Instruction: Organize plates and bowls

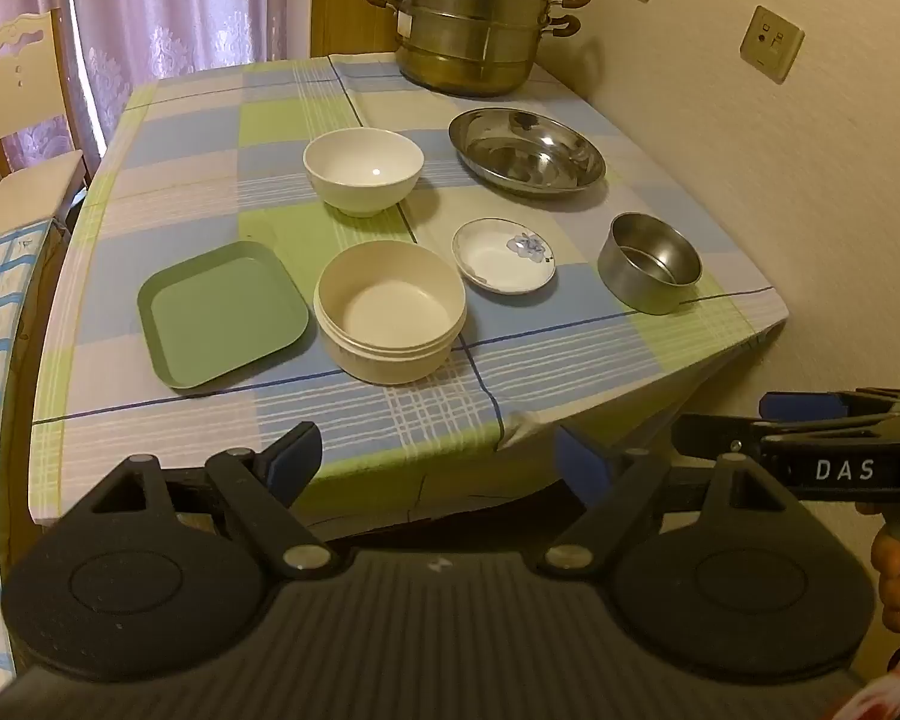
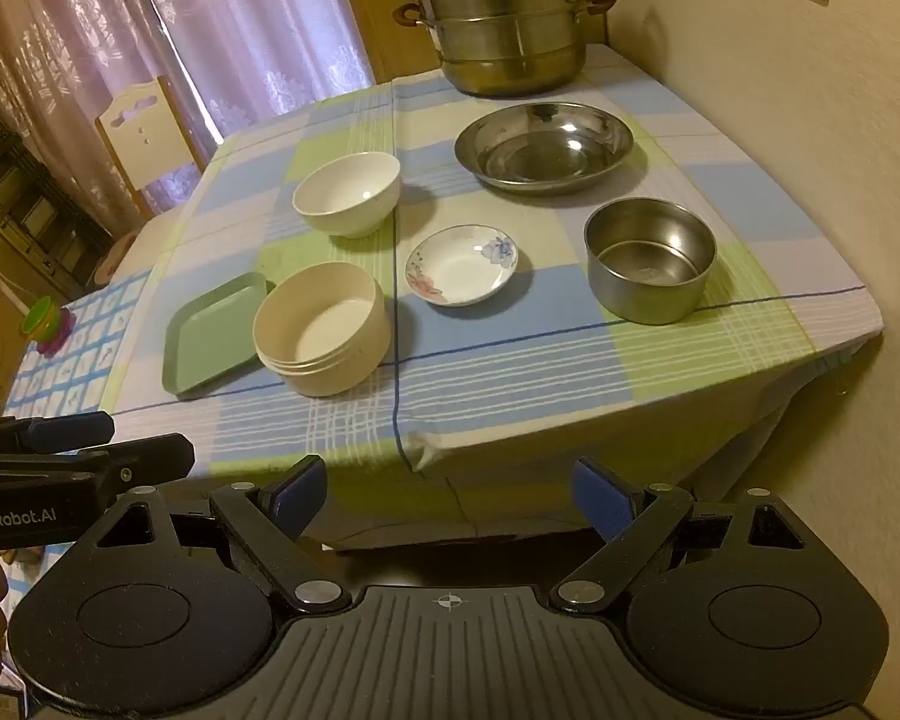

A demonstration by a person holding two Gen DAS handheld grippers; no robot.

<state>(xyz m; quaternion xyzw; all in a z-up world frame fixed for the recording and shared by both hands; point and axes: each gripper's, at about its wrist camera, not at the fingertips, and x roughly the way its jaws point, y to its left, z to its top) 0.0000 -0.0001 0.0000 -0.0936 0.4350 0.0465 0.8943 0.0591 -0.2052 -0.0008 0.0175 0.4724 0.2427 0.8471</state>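
Note:
On the checked tablecloth (image 1: 210,138) (image 2: 510,372) lie a green square plate (image 1: 222,315) (image 2: 210,333), a cream round bowl (image 1: 390,318) (image 2: 321,333), a white bowl (image 1: 363,171) (image 2: 348,192), a small flowered saucer (image 1: 503,255) (image 2: 461,264), a small steel bowl (image 1: 650,261) (image 2: 650,258) and a wide steel dish (image 1: 527,150) (image 2: 543,147). My left gripper (image 1: 441,459) and right gripper (image 2: 450,495) both stand open and empty, short of the table's near edge. The right gripper (image 1: 810,438) shows at the left wrist view's right side, the left gripper (image 2: 72,450) at the right wrist view's left side.
A tall steel steamer pot (image 1: 474,18) (image 2: 504,18) stands at the far edge by the wall. A pale wooden chair (image 1: 24,120) (image 2: 144,132) is at the table's left, with purple curtains (image 1: 168,6) behind. The wall (image 1: 780,180) runs along the table's right side.

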